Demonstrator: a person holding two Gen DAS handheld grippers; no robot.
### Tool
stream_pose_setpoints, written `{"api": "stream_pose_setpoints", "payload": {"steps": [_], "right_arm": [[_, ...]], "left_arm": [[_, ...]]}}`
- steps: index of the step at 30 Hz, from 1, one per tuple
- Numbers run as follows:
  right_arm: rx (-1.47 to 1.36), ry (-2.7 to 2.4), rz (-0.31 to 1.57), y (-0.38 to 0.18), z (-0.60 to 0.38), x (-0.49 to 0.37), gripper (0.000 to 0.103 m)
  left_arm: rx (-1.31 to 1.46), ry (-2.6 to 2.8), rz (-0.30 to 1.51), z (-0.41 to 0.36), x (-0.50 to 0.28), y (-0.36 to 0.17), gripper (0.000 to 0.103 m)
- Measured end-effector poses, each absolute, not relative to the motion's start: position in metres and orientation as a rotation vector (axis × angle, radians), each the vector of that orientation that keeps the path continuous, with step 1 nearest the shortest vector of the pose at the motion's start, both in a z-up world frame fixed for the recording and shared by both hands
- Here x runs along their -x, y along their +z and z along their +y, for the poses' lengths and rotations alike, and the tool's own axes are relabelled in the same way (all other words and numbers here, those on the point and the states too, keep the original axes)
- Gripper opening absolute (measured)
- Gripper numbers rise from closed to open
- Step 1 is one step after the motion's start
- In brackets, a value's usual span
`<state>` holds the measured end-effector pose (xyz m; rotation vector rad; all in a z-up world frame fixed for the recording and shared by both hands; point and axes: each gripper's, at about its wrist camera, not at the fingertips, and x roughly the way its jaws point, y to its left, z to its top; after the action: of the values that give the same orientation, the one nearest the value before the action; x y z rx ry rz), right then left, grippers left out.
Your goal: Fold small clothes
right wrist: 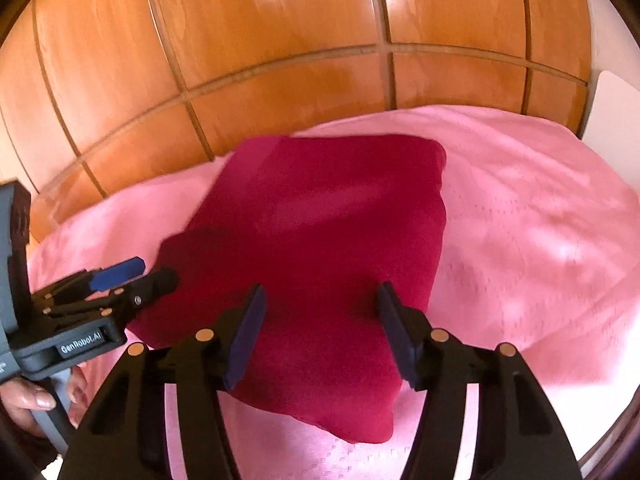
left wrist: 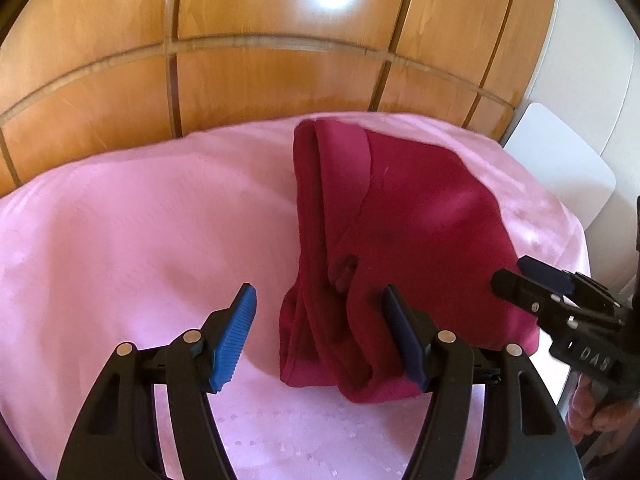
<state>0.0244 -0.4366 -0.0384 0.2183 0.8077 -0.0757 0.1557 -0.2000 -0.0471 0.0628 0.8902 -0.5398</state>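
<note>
A dark red small garment [left wrist: 404,232] lies folded in layers on a pink cloth [left wrist: 140,232]. My left gripper [left wrist: 320,340] is open, just above the garment's near left edge, holding nothing. The right gripper [left wrist: 536,284] comes in from the right, over the garment's right side. In the right wrist view the garment [right wrist: 320,248] lies under my open right gripper [right wrist: 320,336], which holds nothing. The left gripper [right wrist: 132,276] shows at the left beside the garment's edge.
The pink cloth [right wrist: 540,240] covers the whole work surface. Behind it stands a glossy wooden panelled wall [left wrist: 280,68]. A white board [left wrist: 560,168] and a white wall are at the far right. A hand [right wrist: 36,396] holds the left gripper's handle.
</note>
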Motion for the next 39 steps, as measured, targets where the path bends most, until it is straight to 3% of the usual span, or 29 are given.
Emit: {"api": "stream_pose_setpoints", "payload": {"steps": [8, 12, 15, 21, 39], "right_arm": [[-0.051, -0.243, 0.81, -0.059, -0.4, -0.028, 0.062], [-0.168, -0.263, 0.821, -0.044, -0.41, -0.016, 0.094], [-0.212, -0.313, 0.767, -0.026, -0.408, 0.004, 0.101], [-0.192, -0.426, 0.659, 0.005, -0.389, 0.039, 0.101], [-0.266, -0.473, 0.64, 0.0, -0.392, 0.088, 0.101]], "left_arm": [[0.015, -0.538, 0.968, -0.188, -0.168, -0.078, 0.068], [0.077, -0.506, 0.949, -0.17, -0.157, -0.062, 0.076], [0.08, -0.461, 0.907, -0.154, -0.142, -0.047, 0.087], [0.088, -0.295, 0.801, -0.118, -0.094, -0.024, 0.099], [-0.069, -0.113, 0.696, -0.126, -0.019, -0.001, 0.099]]}}
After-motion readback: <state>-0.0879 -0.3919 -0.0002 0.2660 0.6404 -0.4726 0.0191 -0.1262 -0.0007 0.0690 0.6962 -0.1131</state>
